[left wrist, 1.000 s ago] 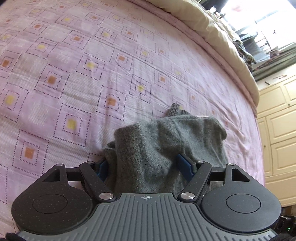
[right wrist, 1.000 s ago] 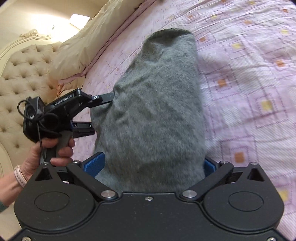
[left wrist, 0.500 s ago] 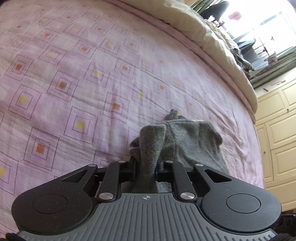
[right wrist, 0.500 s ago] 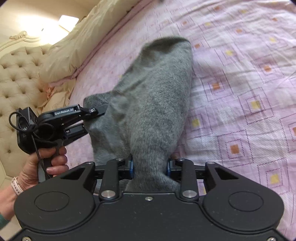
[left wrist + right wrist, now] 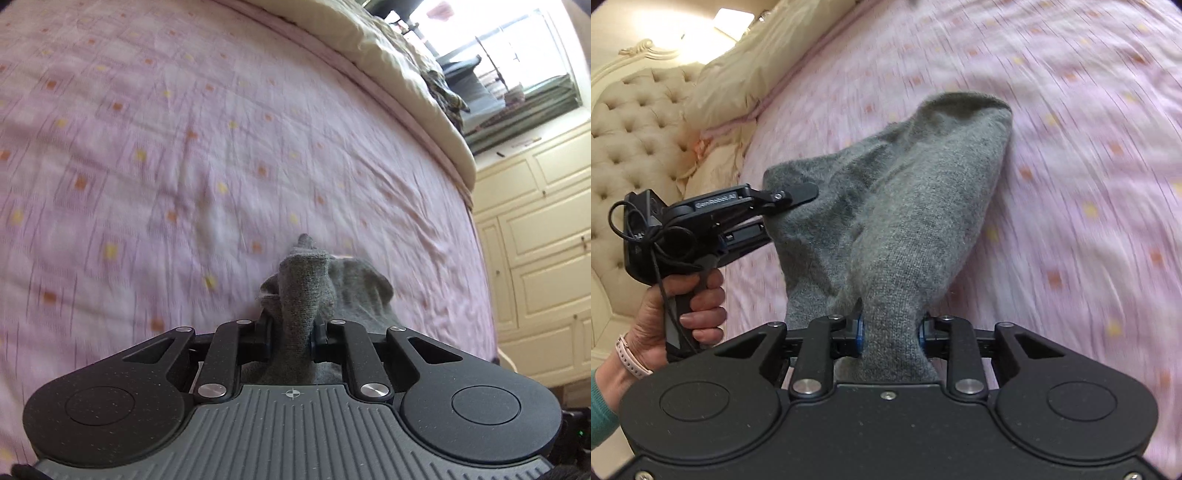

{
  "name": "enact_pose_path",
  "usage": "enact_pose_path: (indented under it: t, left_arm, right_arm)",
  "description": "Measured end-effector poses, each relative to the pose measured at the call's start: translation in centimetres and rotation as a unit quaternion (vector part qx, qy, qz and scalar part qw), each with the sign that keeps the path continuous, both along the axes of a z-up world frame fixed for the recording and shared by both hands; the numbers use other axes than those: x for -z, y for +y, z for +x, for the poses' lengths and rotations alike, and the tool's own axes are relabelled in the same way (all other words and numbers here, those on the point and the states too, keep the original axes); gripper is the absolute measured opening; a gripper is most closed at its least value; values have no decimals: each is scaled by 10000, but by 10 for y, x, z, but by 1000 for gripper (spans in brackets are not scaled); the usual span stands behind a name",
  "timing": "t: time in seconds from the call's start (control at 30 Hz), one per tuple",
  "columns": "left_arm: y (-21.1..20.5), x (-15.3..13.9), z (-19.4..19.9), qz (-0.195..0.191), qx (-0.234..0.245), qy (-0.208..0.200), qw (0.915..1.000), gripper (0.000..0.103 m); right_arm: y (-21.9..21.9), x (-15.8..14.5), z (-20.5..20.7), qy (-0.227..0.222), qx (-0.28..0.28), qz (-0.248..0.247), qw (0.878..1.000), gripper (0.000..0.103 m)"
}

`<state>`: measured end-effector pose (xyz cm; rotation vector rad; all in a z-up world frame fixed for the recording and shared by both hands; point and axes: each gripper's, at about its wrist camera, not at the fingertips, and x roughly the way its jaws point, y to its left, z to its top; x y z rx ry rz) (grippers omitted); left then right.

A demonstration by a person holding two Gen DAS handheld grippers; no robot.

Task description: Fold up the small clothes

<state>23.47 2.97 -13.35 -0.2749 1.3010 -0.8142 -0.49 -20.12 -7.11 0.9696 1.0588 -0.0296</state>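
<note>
Holding a grey knitted garment above the pink patterned bedspread, I have both tools clamped on it. My right gripper pinches a bunched fold at one end; my left gripper pinches another edge, with my hand on its handle. The cloth hangs between them, its far end nearest the bedspread.

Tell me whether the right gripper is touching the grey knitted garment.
Touching. The right wrist view shows the right gripper with its jaws closed on a bunched fold of the grey knitted garment, the fabric pinched between the blue pads.
</note>
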Motion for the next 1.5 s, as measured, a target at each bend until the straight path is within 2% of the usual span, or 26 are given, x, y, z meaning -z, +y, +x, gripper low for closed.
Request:
enact_pose_path:
  t: [0.13, 0.2, 0.27, 0.3, 0.33, 0.4, 0.47, 0.53, 0.57, 0.63, 0.7, 0.77, 0.83, 0.93, 1.07, 1.27, 1.4, 1.5]
  left_arm:
    - [15, 5, -32, 119, 176, 48, 9998, 16]
    - [19, 17, -40, 415, 171, 18, 9990, 17]
    - [23, 32, -43, 744, 116, -152, 9970, 22]
    - [24, 38, -42, 903, 105, -298, 9954, 24]
    - [24, 42, -41, 1031, 128, -409, 9937, 25]
    - [24, 43, -39, 1062, 200, -563, 9926, 27]
    - [21, 37, -39, 1110, 255, -747, 9907, 31]
    - [20, 28, -39, 1177, 211, -967, 9881, 40]
    - [21, 22, -41, 1177, 142, -1065, 9872, 42]
    - [25, 9, -43, 1199, -25, -1305, 9842, 56]
    - [27, -4, -49, 1215, -140, -1579, 9799, 67]
    - [31, -17, -57, 1272, -200, -1847, 9743, 69]
    - [32, -26, -67, 1395, -168, -2047, 9687, 74]
    - [32, -32, -86, 1542, -22, -2216, 9629, 75]
    - [31, -30, -119, 1607, 233, -2191, 9621, 75]
    - [26, -26, -164, 1816, 532, -2179, 9575, 75]
    - [22, -28, -176, 1824, 597, -2184, 9568, 75]
    - [12, -28, -172, 1865, 674, -2313, 9525, 75]
  right_arm:
    - [10, 5, -32, 348, -5, -17, 9994, 37]
    - [17, 12, -40, 800, -23, -383, 9961, 48]
    - [24, 22, -45, 1222, -120, -840, 9889, 48]
    - [26, 24, -48, 1276, -76, -909, 9876, 50]
    - [26, 24, -52, 1220, 50, -879, 9886, 52]
    - [26, 17, -59, 1048, 332, -907, 9898, 65]
    - [27, 6, -67, 895, 432, -1092, 9890, 67]
    - [29, -4, -70, 772, 456, -1286, 9876, 72]
    - [31, -8, -72, 710, 472, -1393, 9866, 78]
    - [36, -17, -75, 542, 490, -1602, 9844, 80]
    - [41, -25, -75, 408, 521, -1813, 9812, 88]
    - [45, -32, -72, 277, 596, -2037, 9768, 95]
    - [45, -37, -73, 158, 637, -2157, 9743, 96]
    - [44, -38, -71, 94, 671, -2224, 9726, 98]
    - [43, -38, -72, -5, 589, -2260, 9723, 98]
    - [34, -34, -67, 114, 478, -2461, 9680, 99]
    - [23, -27, -49, 261, 403, -2610, 9641, 99]
    - [17, -25, -37, 236, 485, -2531, 9659, 99]
